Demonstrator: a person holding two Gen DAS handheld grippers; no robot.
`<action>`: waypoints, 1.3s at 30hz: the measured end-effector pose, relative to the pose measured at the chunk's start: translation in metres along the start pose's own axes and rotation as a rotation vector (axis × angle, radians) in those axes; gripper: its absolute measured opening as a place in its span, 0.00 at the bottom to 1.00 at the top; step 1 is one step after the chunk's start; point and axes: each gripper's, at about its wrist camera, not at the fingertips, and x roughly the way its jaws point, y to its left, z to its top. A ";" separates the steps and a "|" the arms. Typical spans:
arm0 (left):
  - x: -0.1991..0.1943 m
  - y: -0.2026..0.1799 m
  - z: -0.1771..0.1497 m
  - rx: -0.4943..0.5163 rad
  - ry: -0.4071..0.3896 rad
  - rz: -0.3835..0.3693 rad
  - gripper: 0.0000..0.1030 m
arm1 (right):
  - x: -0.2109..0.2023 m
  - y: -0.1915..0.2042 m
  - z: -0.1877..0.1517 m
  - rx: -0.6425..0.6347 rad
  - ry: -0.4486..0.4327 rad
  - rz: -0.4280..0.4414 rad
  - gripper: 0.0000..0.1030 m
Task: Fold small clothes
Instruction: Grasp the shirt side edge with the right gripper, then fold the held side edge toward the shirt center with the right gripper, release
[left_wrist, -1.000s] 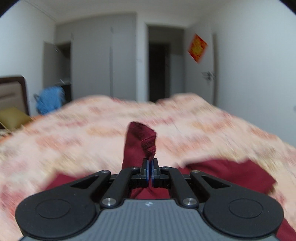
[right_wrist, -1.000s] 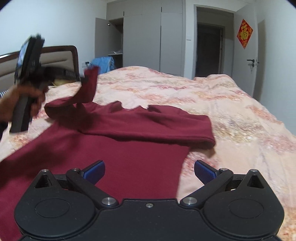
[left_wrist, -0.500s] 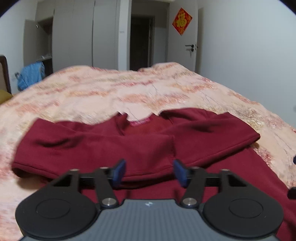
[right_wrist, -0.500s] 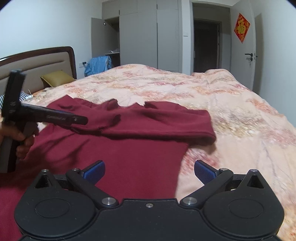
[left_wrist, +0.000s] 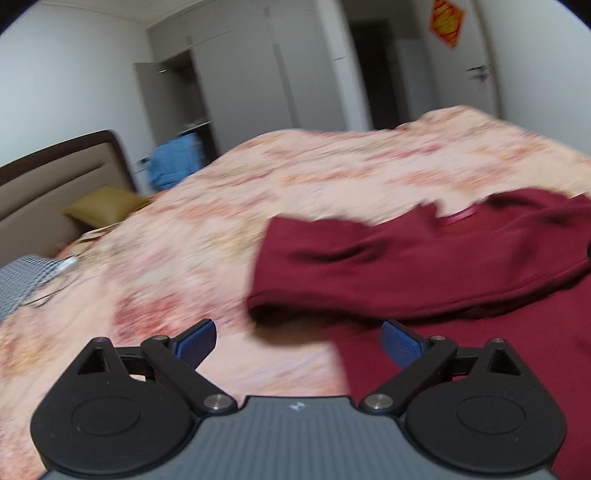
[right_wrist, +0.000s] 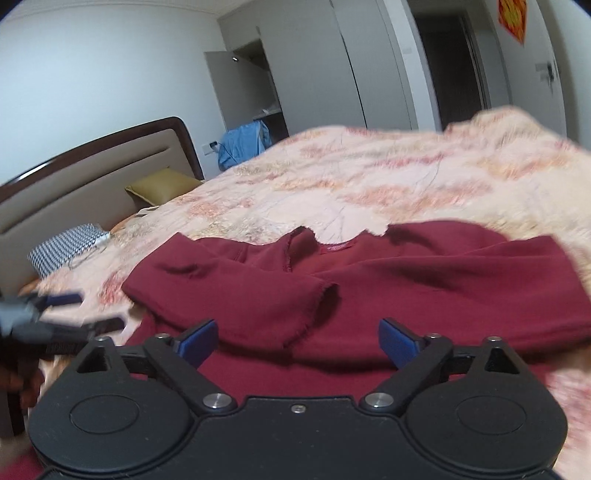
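Observation:
A dark red long-sleeved top (right_wrist: 406, 280) lies flat on the bed with both sleeves folded across its chest; the collar label (right_wrist: 334, 248) faces up. My right gripper (right_wrist: 298, 339) hovers low over the top's lower body. Its jaws are closing, with cloth lying under the gap and neither pad pressing it. My left gripper (left_wrist: 298, 341) is at the top's (left_wrist: 424, 266) left side, over its edge and the bedspread. Its jaws are opening wide and nothing is between them. In the right wrist view the left gripper (right_wrist: 86, 312) shows blurred at the far left, held by a hand.
The top rests on a pink floral bedspread (right_wrist: 388, 184). Toward the padded headboard (right_wrist: 92, 173) lie a yellow pillow (right_wrist: 162, 184) and a houndstooth cloth (right_wrist: 66, 247). A blue garment (right_wrist: 240, 142) hangs by the wardrobe behind. Open bedspread stretches left of the top.
The left gripper let go of the sleeve it held up, opened wide and swung left to the top's edge. The sleeve now lies across the chest. The right gripper moved in over the top.

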 end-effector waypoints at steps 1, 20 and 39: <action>0.005 0.005 -0.003 0.000 0.012 0.024 0.96 | 0.012 0.000 0.004 0.024 0.017 -0.012 0.82; 0.058 -0.003 0.014 -0.017 -0.069 0.123 0.88 | 0.002 -0.023 0.092 0.097 -0.115 -0.025 0.01; 0.055 0.009 0.001 0.028 -0.001 0.037 0.82 | 0.008 -0.062 0.049 0.216 0.000 -0.086 0.01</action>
